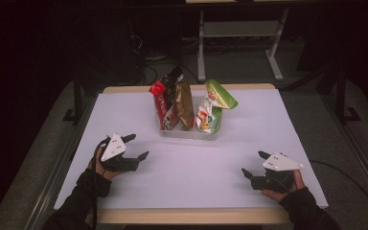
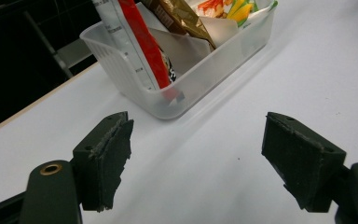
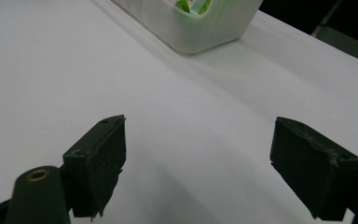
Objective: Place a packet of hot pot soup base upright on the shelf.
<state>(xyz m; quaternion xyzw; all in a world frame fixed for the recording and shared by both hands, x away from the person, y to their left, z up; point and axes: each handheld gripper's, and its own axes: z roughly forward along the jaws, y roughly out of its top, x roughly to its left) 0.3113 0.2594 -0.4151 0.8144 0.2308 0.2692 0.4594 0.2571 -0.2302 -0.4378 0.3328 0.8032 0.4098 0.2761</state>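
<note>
A clear plastic bin stands at the middle back of the white table. Upright in it are a red snack bag, a brown-gold bag and a green bag. My left gripper rests near the table's left front, open and holding nothing. In the left gripper view the bin lies ahead of the spread jaws, with the red bag at its near end. My right gripper sits open at the right front. The right gripper view shows the bin's corner farther off.
A wooden edge runs along the table's front. Beyond the back edge stand the white legs of another table and cables on the dark floor. White surface spreads between the two grippers and the bin.
</note>
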